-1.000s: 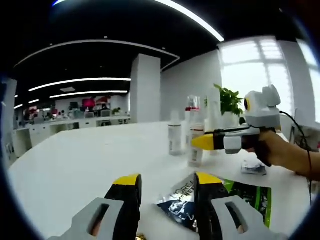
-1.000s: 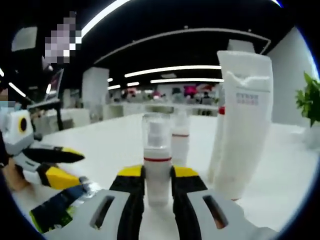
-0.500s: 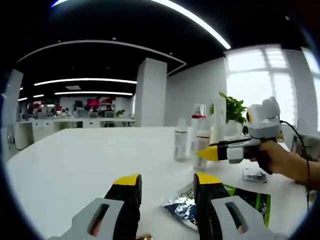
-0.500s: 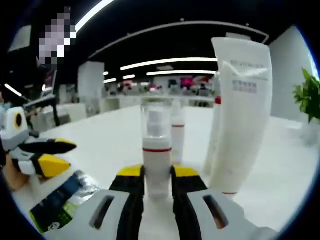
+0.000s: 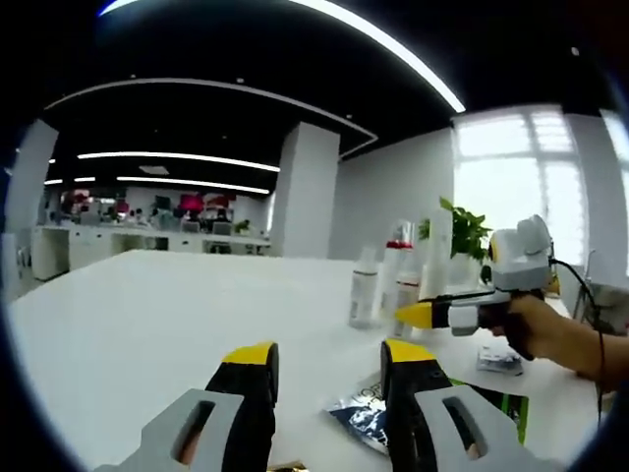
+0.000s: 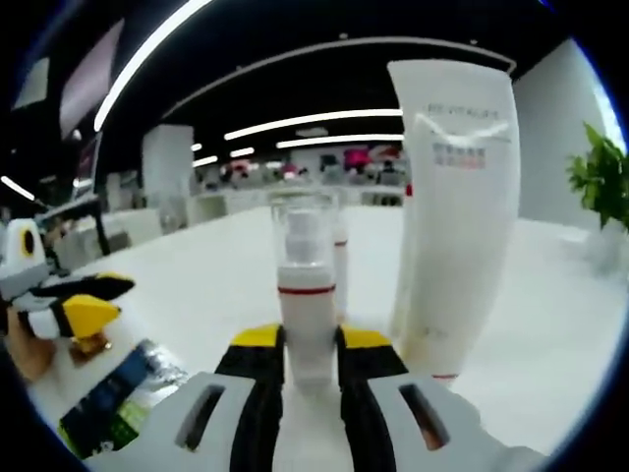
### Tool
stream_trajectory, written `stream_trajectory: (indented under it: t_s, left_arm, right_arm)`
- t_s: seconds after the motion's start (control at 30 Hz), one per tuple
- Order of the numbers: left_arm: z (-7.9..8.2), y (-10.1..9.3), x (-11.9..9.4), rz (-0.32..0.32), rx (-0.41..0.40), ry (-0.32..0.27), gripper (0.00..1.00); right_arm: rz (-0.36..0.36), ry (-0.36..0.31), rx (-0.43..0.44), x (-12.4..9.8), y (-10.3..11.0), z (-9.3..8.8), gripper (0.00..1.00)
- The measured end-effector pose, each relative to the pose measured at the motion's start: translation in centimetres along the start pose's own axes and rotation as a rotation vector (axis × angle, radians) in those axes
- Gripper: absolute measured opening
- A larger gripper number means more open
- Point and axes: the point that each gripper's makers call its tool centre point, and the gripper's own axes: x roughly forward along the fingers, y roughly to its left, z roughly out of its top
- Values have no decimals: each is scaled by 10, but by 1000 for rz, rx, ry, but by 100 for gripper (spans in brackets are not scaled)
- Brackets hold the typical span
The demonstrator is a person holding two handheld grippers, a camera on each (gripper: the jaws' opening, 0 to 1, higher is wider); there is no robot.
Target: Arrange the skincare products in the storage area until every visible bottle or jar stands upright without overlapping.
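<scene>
Presently, right gripper (image 6: 310, 346) is pinching pump bottle (image 6: 305, 305) upright for placement; tall tube (image 6: 447, 211) standing at two o'clock; left gripper (image 5: 326, 356) idling, jaws spread.

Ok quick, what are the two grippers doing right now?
Left gripper: open, holding nothing, over the white table.
Right gripper: shut on the small pump bottle, which stands upright.

We are in a big open-plan office: rows of desks (image 5: 138, 236) far back, long ceiling light strips (image 5: 177, 157), a white pillar (image 5: 305, 192), bright windows (image 5: 531, 172), and a potted plant (image 5: 470, 224).
</scene>
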Motion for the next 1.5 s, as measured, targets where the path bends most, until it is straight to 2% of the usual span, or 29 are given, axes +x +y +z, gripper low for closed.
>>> stream_trajectory:
  t_s: [0.07,0.13,0.23,0.33,0.4,0.53,0.77,1.0,1.17,1.5]
  left_arm:
    - [0,0,0,-1,-3,1,43]
    - [0,-1,0,-3,-4,0,43]
    - [-1,-1,0,-3,-1,2,43]
    - [0,-1,0,-1,-2,-2,43]
    - [0,0,0,1,-4,-2,43]
    - [-1,0,0,1,-2,0,43]
    - [-2,0,-1,4,0,1,43]
    - [-1,0,0,2,1,0,43]
    - [-1,1,0,4,-1,-2,43]
    - [0,1,0,6,2,-6,44]
  right_arm:
    - [20,27,0,-1,3,-4,26]
    - [40,52,44,-3,5,-8,33]
    - [62,65,65,-3,8,-11,29]
    - [76,60,88,-5,11,-9,36]
    - [107,93,111,-6,17,-15,40]
    - [104,85,87,-6,20,-12,43]
    - [96,102,71,-7,21,-15,44]
    - [93,141,72,-8,20,-20,36]
    - [84,149,66,-8,19,-21,37]
    - [43,98,23,-11,14,-9,43]
